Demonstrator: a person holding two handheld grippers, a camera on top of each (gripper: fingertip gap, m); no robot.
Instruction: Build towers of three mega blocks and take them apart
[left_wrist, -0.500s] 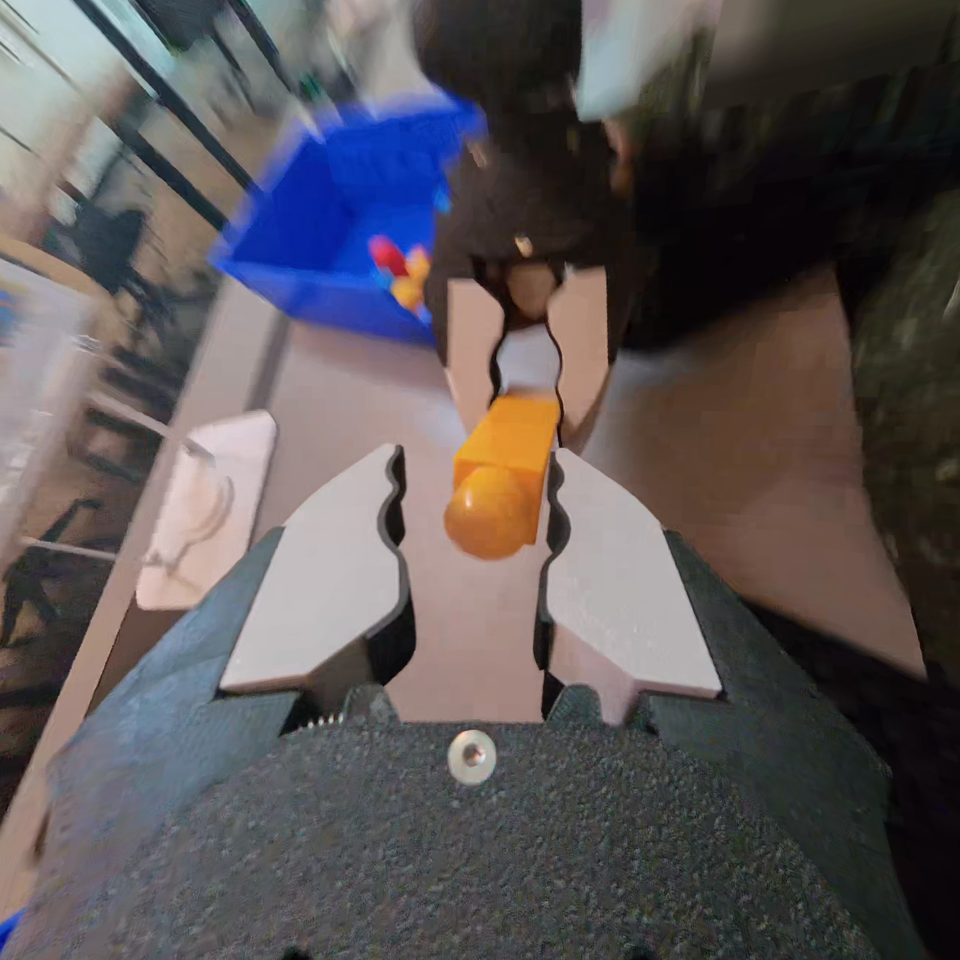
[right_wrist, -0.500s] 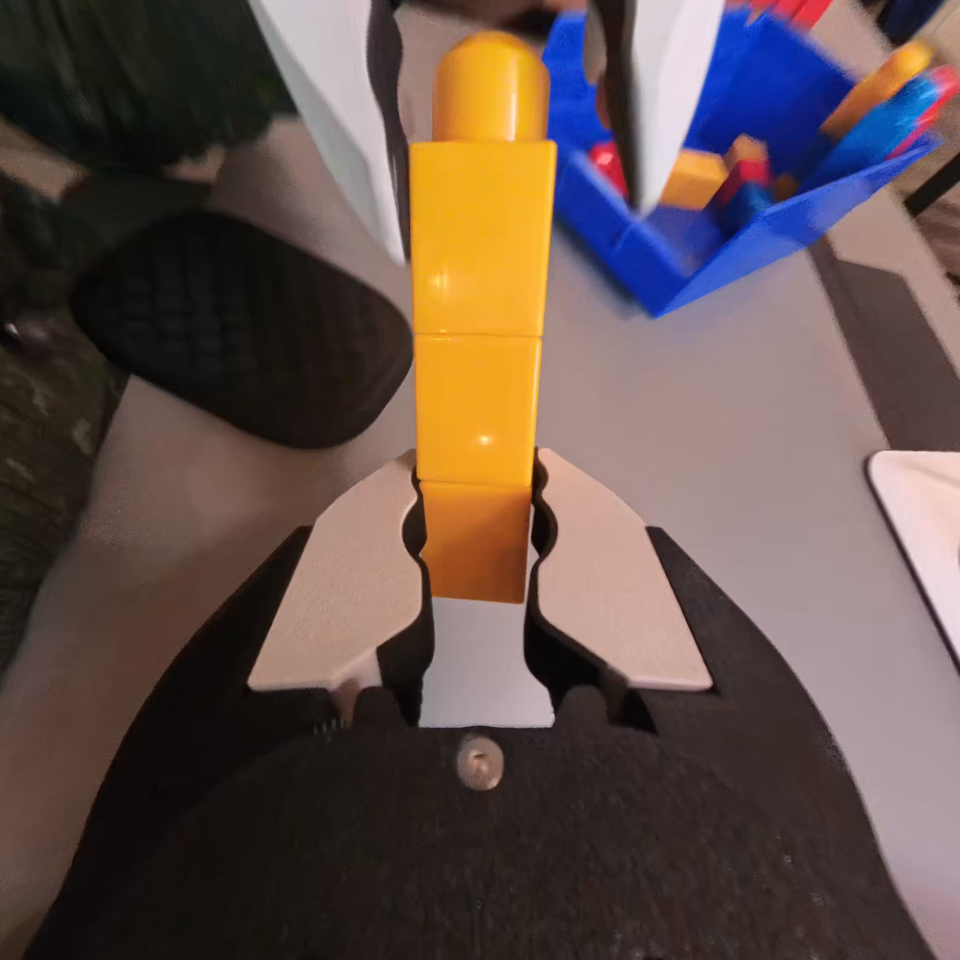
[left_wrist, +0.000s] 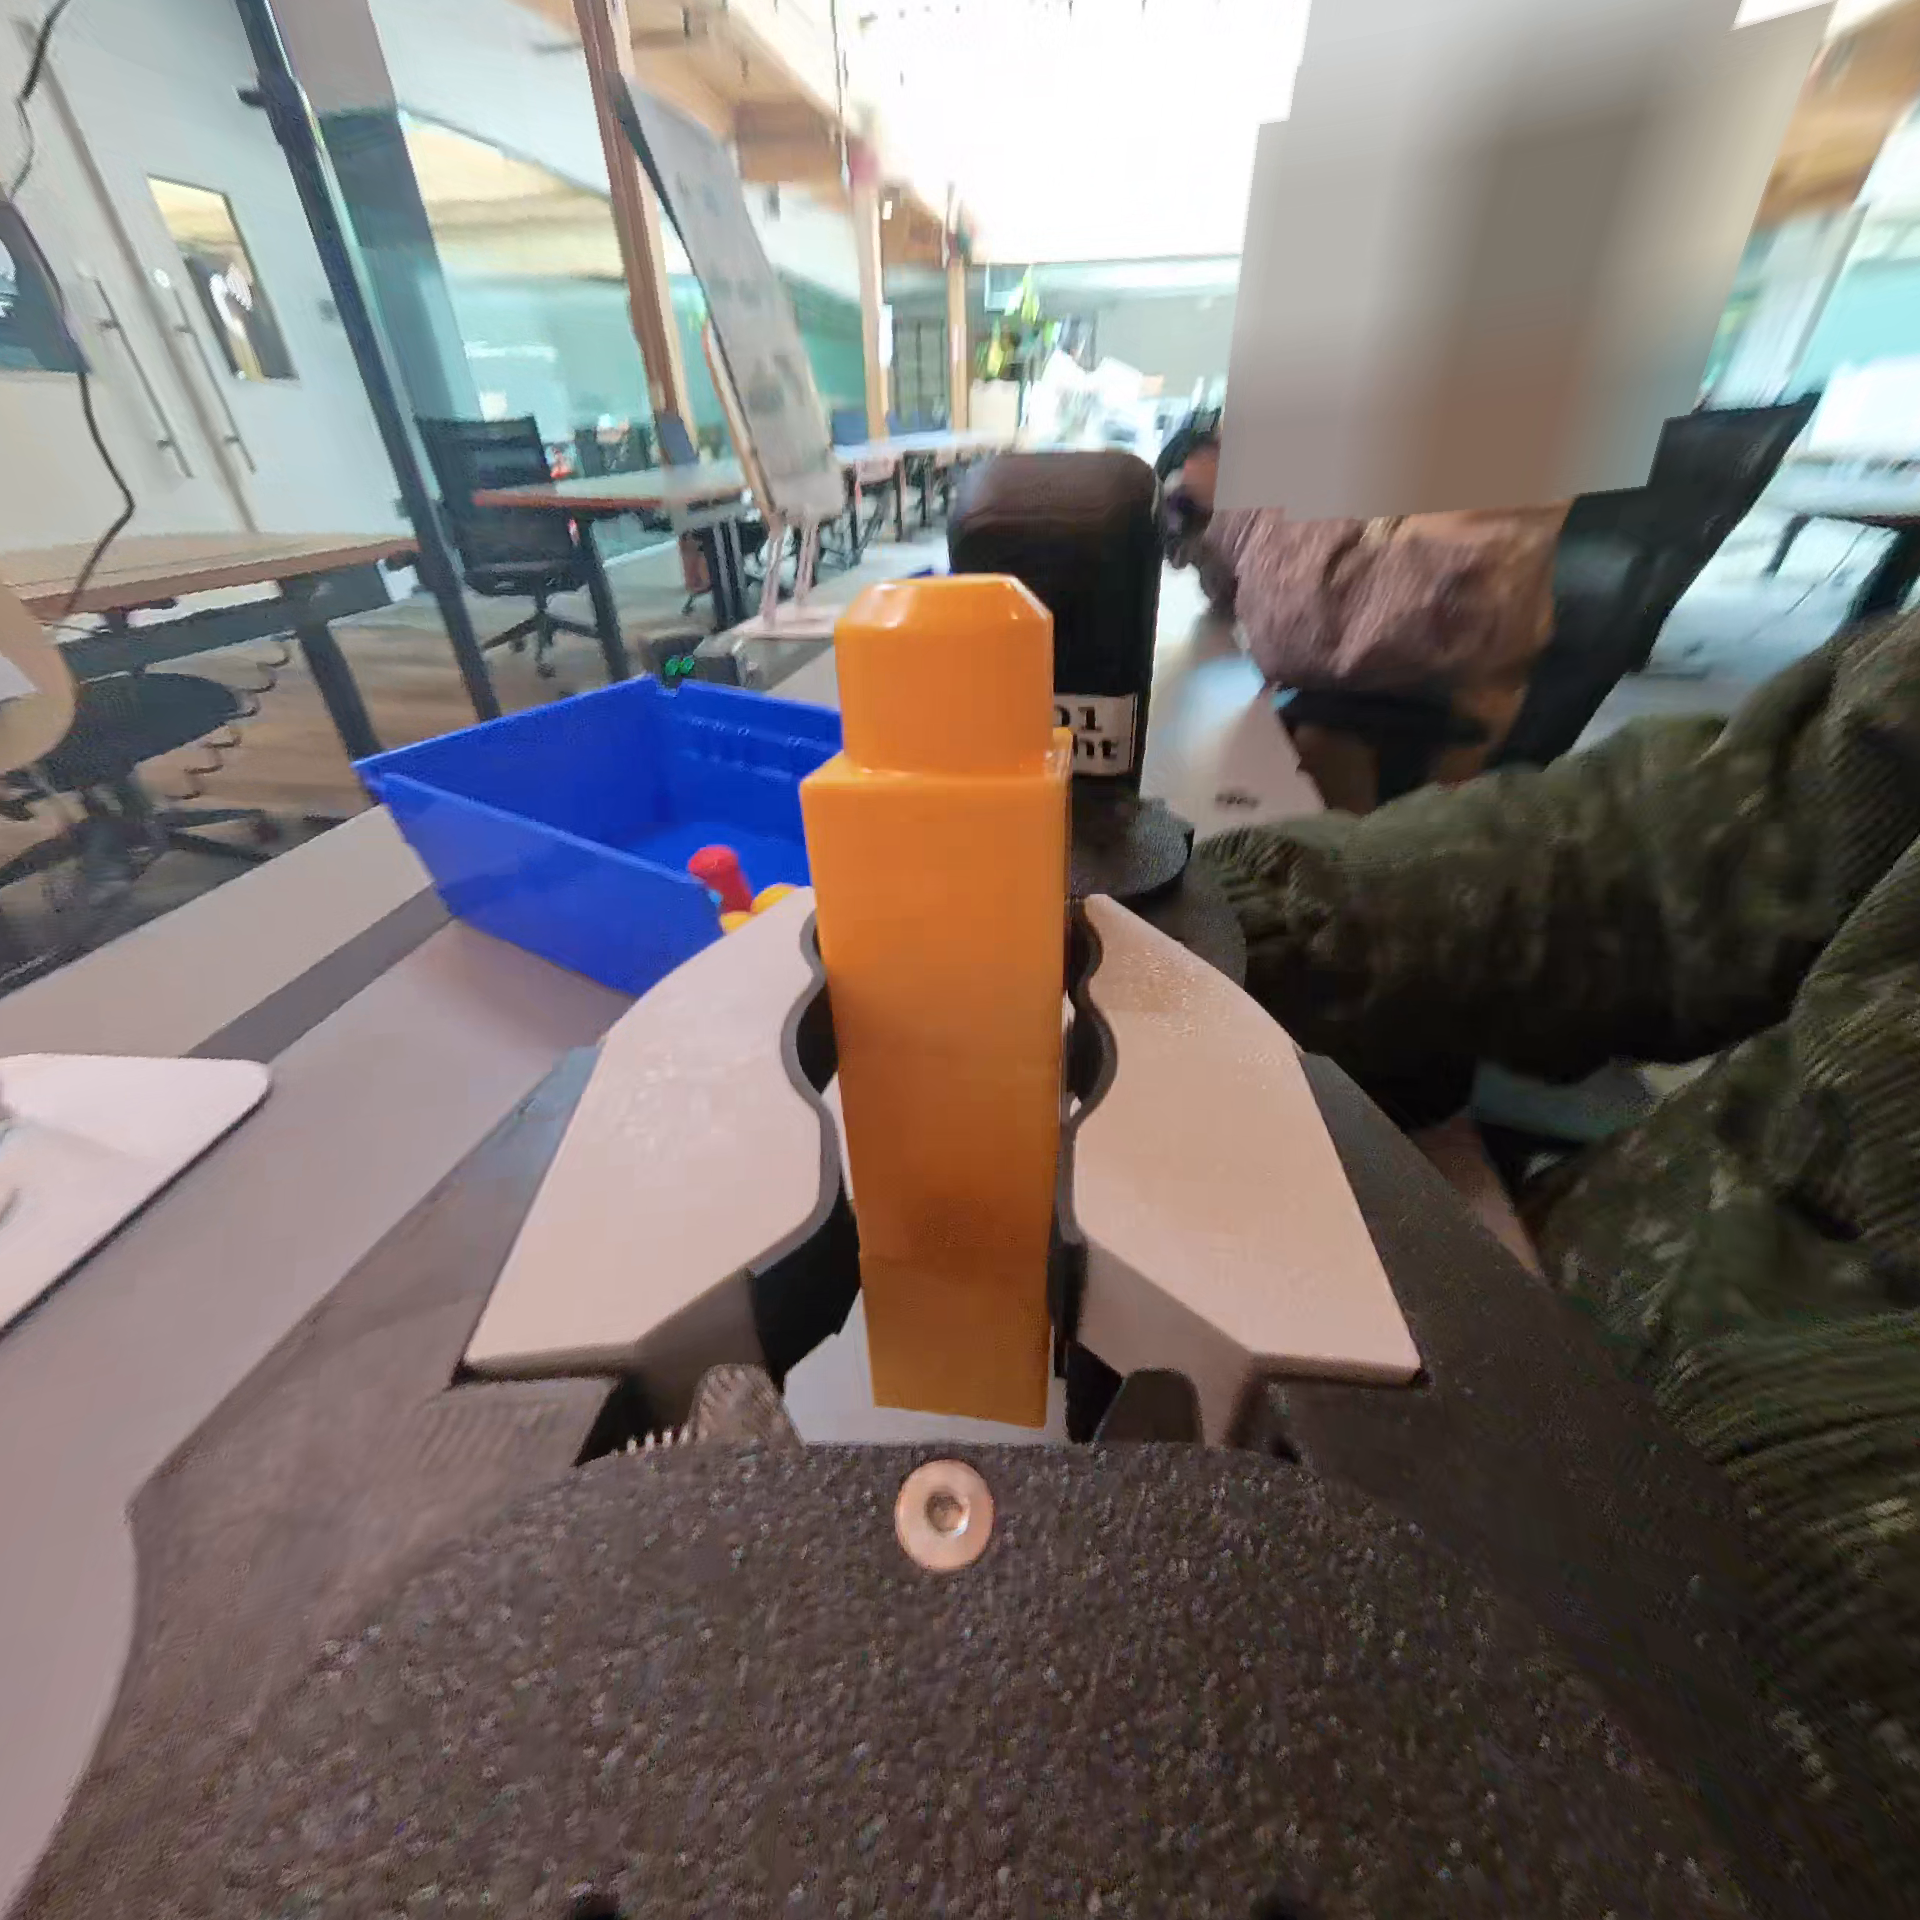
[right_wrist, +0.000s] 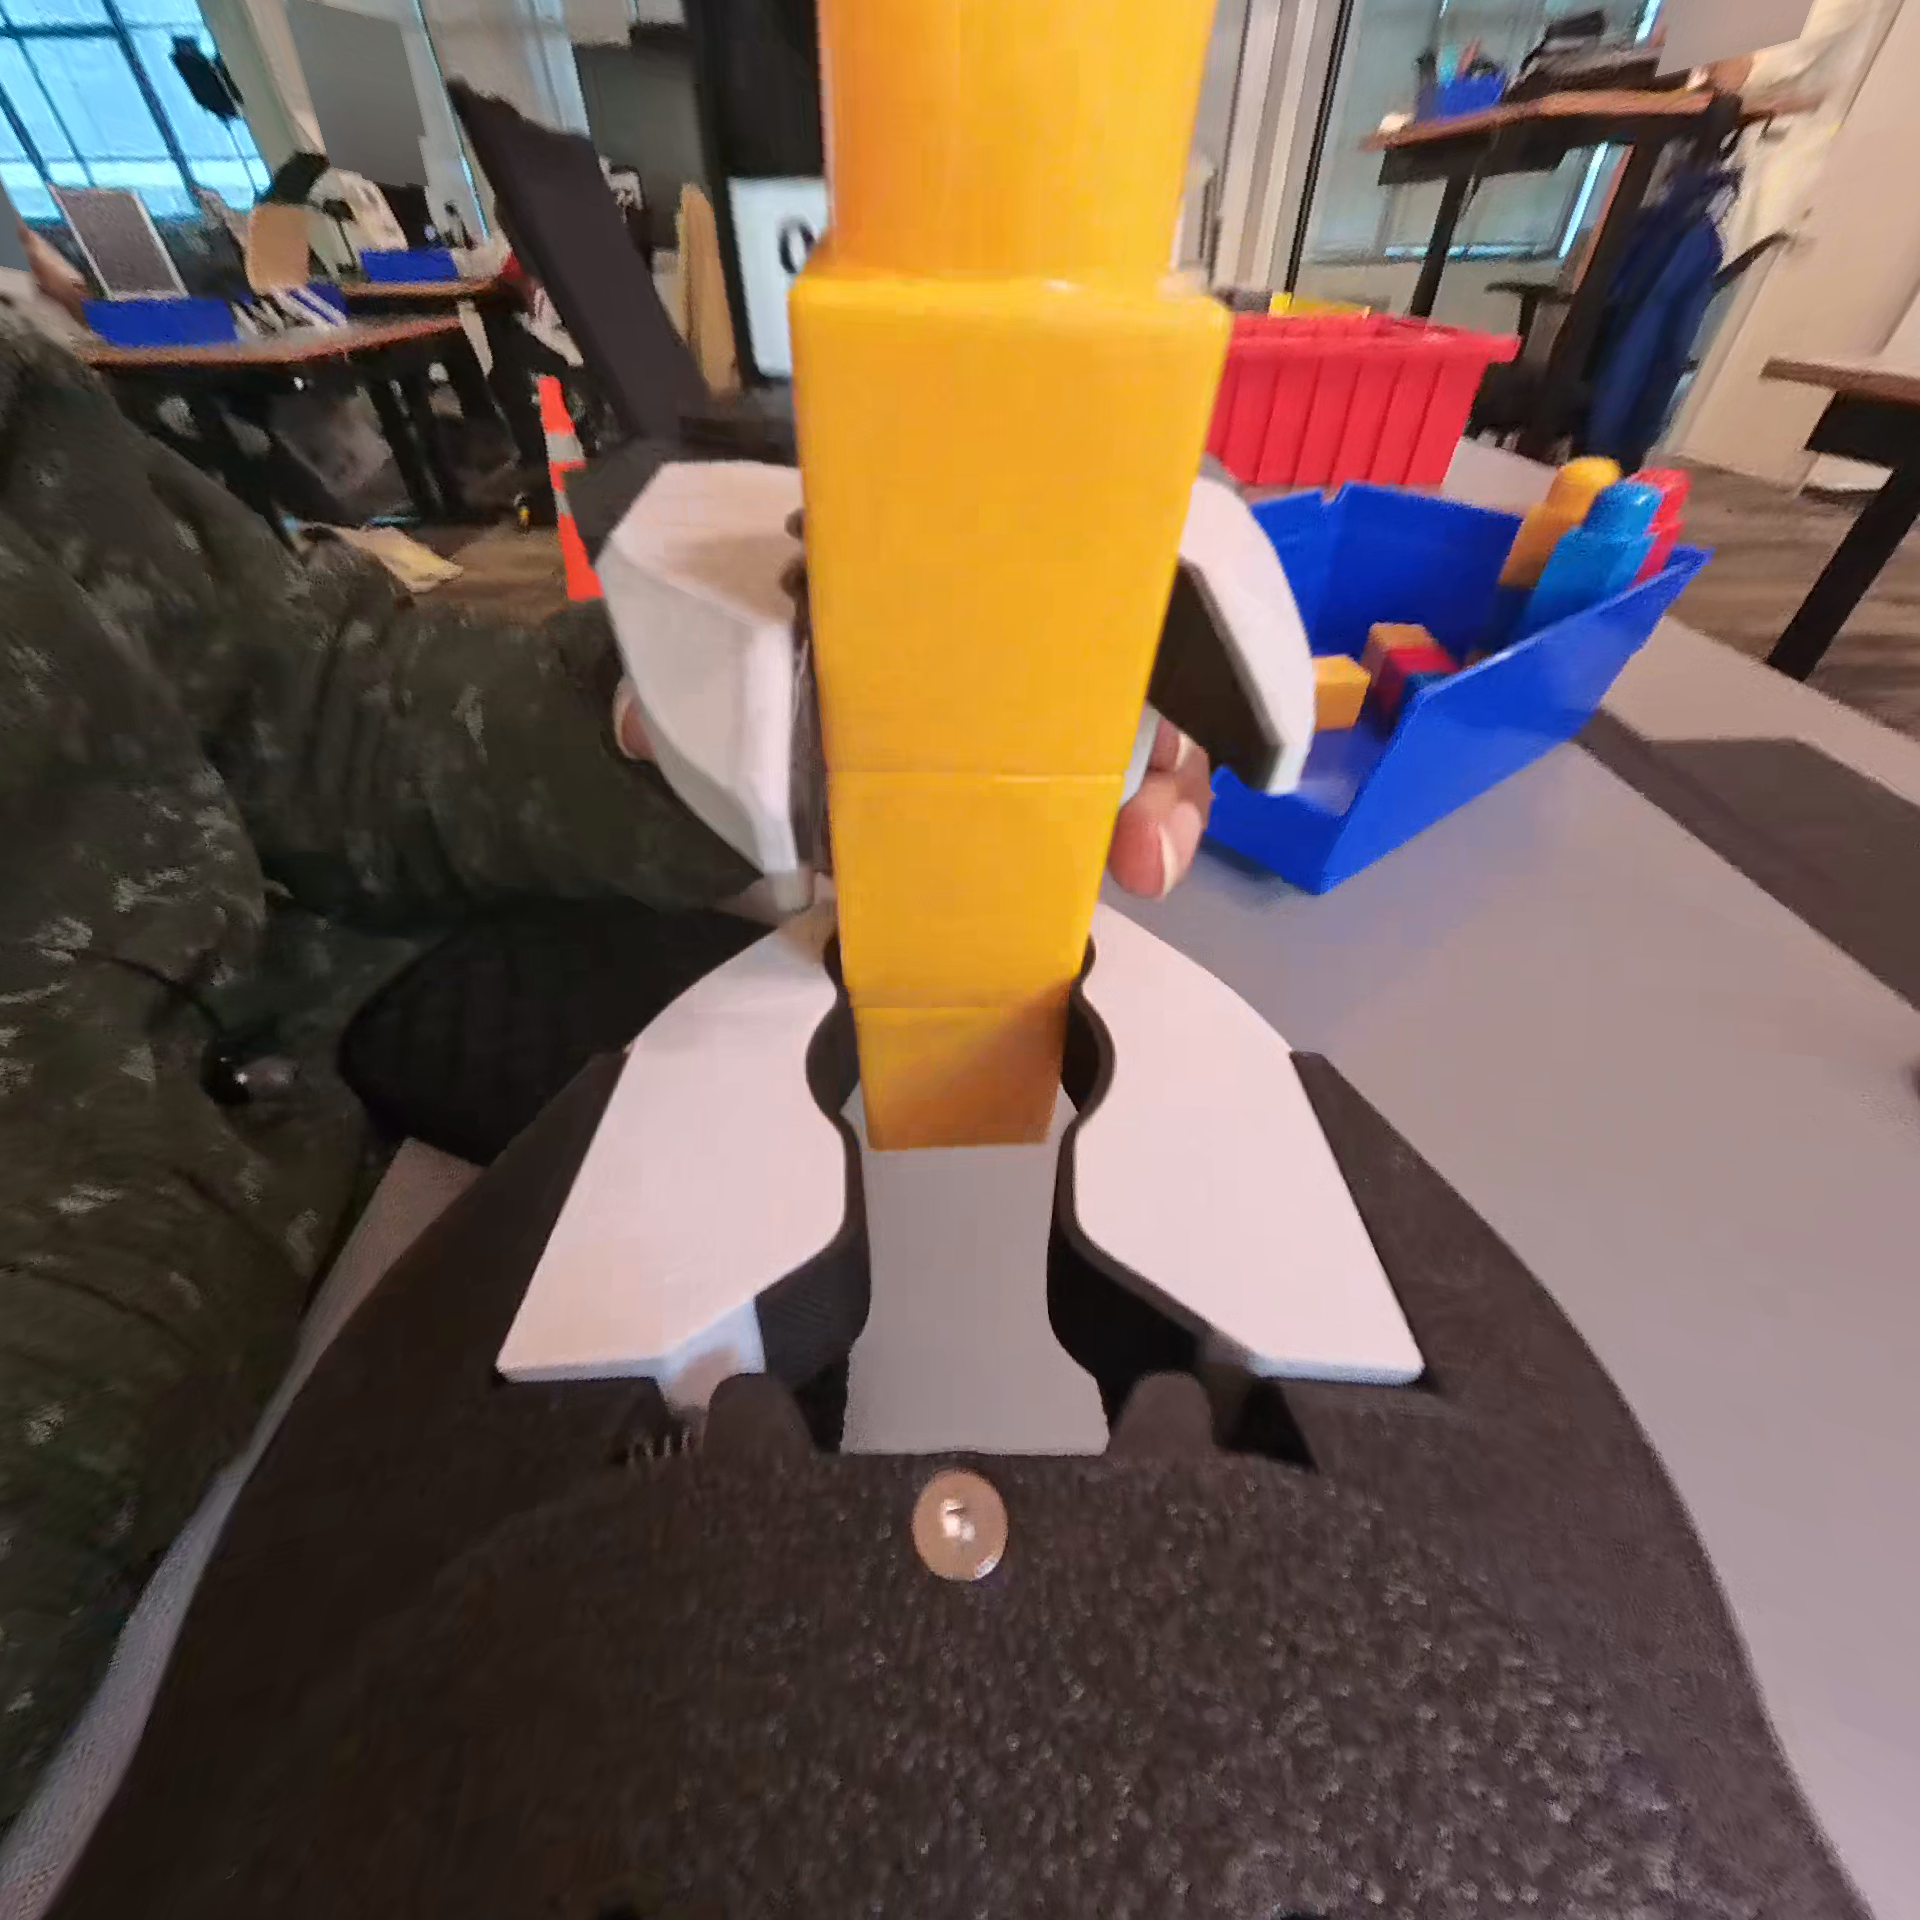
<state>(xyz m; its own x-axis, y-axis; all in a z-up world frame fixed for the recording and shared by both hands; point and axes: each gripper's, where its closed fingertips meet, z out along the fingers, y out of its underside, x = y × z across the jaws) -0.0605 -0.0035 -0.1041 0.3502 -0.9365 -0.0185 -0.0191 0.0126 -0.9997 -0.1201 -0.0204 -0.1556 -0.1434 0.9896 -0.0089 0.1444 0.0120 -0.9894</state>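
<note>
— Look at the right hand-held gripper (right_wrist: 961, 1049): its white fingers (right_wrist: 717, 1153) are pinched on the very bottom block of the orange tower (right_wrist: 987, 582), and nothing else.

— And the left hand-held gripper (left_wrist: 945, 1049)?

— Clamped on the same tower higher up, fingers flat against both sides. In the right wrist view you see it reaching in from the far side (right_wrist: 977, 665), a fingertip of the person's hand (right_wrist: 1153, 842) showing beside it.

— So the tower is off the table (right_wrist: 1507, 1039)?

— Held in the air between the two, as far as I can tell; one grips low, the other high, on either side of a seam. I'd guess that's for pulling a block off, though it could equally be pressing one home.

— Where do loose blocks go?

— Likely the blue bin (right_wrist: 1455, 727) just behind, on the table, with red, yellow and blue pieces (right_wrist: 1590, 540) in it. The person's green sleeve (left_wrist: 1558, 883) runs along the right.
</note>
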